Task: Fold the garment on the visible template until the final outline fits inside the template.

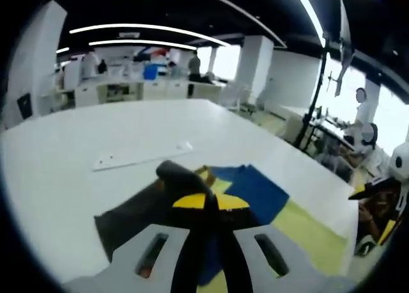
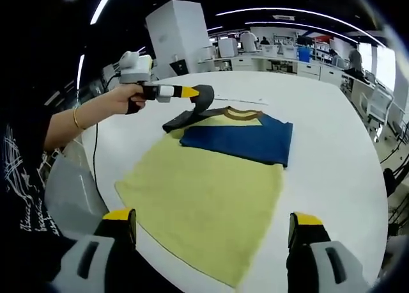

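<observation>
The garment (image 2: 239, 139) lies folded on a yellow-green template sheet (image 2: 204, 203) on the white table, showing a blue body, a brown-edged collar (image 2: 243, 114) and dark grey sleeves. My left gripper (image 2: 195, 91), held by a hand, is shut on a dark grey sleeve (image 2: 192, 110) and lifts it above the garment's far left corner. In the left gripper view that gripper (image 1: 211, 202) pinches the sleeve (image 1: 176, 173) between its yellow tips, with the blue body (image 1: 255, 187) and the sheet (image 1: 307, 232) beyond. My right gripper (image 2: 213, 219) hovers open over the sheet's near edge.
A thin white strip (image 1: 140, 155) lies on the white table (image 1: 77, 171) beyond the garment. The person's forearm (image 2: 77, 123) reaches in from the left. A dark stand (image 1: 313, 114) rises off the table's right side, with desks and people far behind.
</observation>
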Motion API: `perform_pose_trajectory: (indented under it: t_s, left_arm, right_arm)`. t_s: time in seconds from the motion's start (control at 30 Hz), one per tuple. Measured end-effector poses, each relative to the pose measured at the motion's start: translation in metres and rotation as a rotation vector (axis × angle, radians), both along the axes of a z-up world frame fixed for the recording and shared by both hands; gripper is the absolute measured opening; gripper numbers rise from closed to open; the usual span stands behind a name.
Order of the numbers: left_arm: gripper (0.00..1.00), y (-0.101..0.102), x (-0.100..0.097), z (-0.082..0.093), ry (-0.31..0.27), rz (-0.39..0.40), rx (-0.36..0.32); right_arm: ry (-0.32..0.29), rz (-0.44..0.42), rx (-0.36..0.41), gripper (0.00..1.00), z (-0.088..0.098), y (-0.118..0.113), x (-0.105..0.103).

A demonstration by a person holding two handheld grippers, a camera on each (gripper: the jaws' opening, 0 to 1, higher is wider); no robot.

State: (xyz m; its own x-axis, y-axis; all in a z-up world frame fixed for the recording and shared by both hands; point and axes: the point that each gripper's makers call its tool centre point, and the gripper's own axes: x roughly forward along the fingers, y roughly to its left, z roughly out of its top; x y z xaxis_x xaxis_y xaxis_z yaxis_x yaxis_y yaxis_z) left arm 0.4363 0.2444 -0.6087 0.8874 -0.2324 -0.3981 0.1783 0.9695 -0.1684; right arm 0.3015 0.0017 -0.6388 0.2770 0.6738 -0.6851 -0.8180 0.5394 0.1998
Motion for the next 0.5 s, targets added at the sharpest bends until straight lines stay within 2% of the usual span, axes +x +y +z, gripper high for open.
perform_pose_trajectory:
  t_s: [0.23, 0.5]
  left_arm:
    - [0.0, -0.025, 0.008, -0.005, 0.004, -0.047, 0.0]
    - [0.0, -0.044, 0.01, -0.011, 0.015, -0.077, -0.009]
  right_arm:
    - [0.02, -0.011, -0.003, 0.99, -0.007, -0.006, -0.001]
    - [0.038, -0.027, -0.011, 0.99, -0.011, -0.011, -0.001]
